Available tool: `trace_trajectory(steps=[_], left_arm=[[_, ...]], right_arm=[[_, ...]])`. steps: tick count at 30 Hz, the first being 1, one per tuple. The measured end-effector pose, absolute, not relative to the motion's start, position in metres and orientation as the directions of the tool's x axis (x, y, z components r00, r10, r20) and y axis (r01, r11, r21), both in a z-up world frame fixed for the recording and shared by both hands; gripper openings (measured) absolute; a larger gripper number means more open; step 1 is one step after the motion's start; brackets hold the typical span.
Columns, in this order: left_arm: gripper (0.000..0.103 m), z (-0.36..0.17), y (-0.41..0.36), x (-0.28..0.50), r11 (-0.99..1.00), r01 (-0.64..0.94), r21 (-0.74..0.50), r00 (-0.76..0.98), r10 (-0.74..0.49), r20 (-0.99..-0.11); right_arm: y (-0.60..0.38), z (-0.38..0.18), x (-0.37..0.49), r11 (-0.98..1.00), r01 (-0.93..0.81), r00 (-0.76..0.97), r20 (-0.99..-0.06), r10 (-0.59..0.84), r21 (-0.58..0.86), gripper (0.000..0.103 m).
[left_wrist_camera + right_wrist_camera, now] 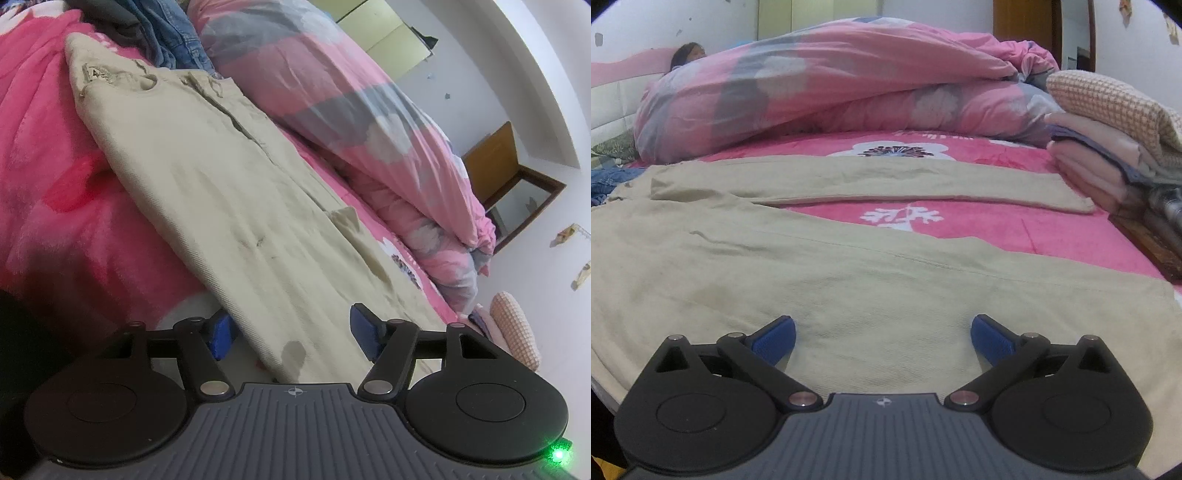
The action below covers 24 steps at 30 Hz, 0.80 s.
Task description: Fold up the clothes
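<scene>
A: Item one, trousers: beige, spread flat on the bed, near leg along the front edge, far leg splayed toward the quilt.

B: Tongs?

A: Left tongs: released, over the near leg, pinching nothing. Right tongs: released wide, just above the cloth, nothing held.

B: Step?

A: I'd judge between grips, legs not yet stacked. Next likely calls for a pinch on one leg's hem, carried over onto the other. Folded pile sits at the right edge.
</scene>
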<state>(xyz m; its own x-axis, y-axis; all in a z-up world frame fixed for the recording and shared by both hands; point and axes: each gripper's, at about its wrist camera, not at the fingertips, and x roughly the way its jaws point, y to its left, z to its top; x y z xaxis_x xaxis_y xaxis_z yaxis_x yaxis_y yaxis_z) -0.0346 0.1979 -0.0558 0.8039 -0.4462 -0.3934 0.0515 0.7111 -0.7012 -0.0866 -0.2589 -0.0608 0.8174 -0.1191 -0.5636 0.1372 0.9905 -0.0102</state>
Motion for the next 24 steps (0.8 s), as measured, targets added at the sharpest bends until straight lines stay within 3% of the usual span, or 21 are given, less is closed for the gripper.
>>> trace_trajectory(steps=[24], left_arm=[[0.066, -0.0507, 0.1944, -0.0314, 0.735, 0.040, -0.677, 0.792, -0.437, -0.427]], right_arm=[[-0.2599, -0.0637, -0.0905, 0.987, 0.158, 0.837, -0.533, -0.122, 0.023, 0.103]])
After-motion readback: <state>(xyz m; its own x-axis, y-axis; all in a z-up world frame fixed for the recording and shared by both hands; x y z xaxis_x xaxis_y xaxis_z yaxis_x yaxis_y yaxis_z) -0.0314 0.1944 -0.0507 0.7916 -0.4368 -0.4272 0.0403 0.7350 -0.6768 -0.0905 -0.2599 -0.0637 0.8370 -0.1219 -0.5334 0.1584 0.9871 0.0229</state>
